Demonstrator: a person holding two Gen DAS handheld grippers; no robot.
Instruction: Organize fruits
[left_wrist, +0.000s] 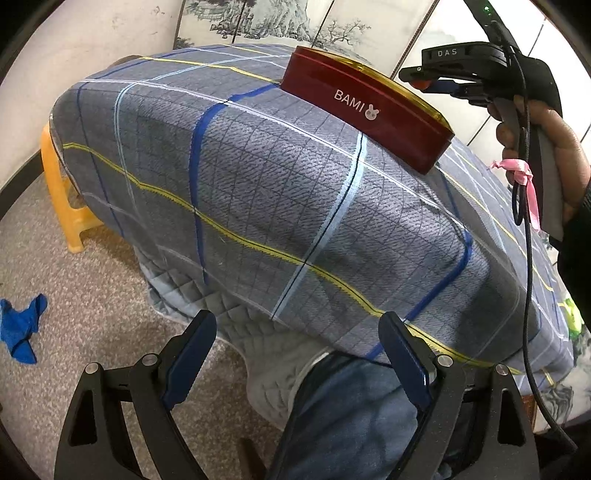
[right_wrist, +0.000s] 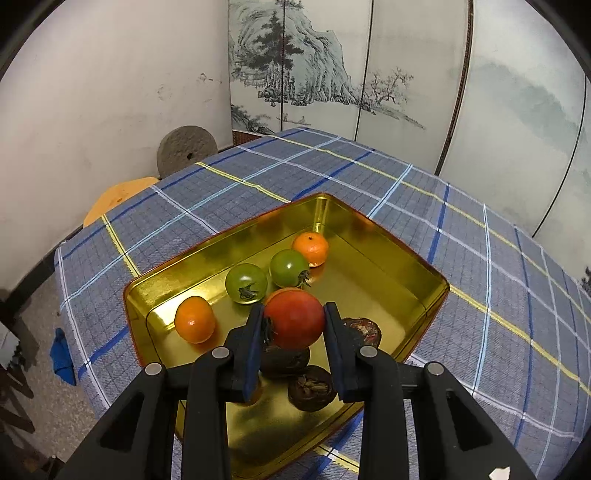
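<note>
The right gripper (right_wrist: 294, 325) is clamped on a red tomato (right_wrist: 294, 319), one blue pad pressed to each side of it, at the lower centre of the right wrist view. The tomato sits over the open gold-lined tin (right_wrist: 406, 258), which rests on the blue plaid tablecloth (right_wrist: 480, 277).

Contents of the tin, as seen in the right wrist view:
- Two green tomatoes (right_wrist: 246, 283) side by side in the middle, just above the held fruit; the second (right_wrist: 289, 268) sits to the right of the first.
- One orange (right_wrist: 310, 249) near the far corner, touching the second green tomato.
- A second orange (right_wrist: 194, 319) at the left, apart from the others.
- Three dark brown, wrinkled fruits at the near side — one (right_wrist: 364, 330) right of the gripper, one (right_wrist: 312, 387) between the fingers lower down, one (right_wrist: 284, 360) directly beneath the red tomato.

The left gripper (left_wrist: 297, 347) stands open at the bottom of the left wrist view, its fingers wide apart with nothing between them, near the table edge. In that view the tin shows as a red box marked "BAMI" at the upper centre — the hand-held right gripper is visible at the upper right. A blue cloth (left_wrist: 22, 328) lies on the floor at the lower left, and a yellow stool (left_wrist: 62, 192) stands by the table.
</note>
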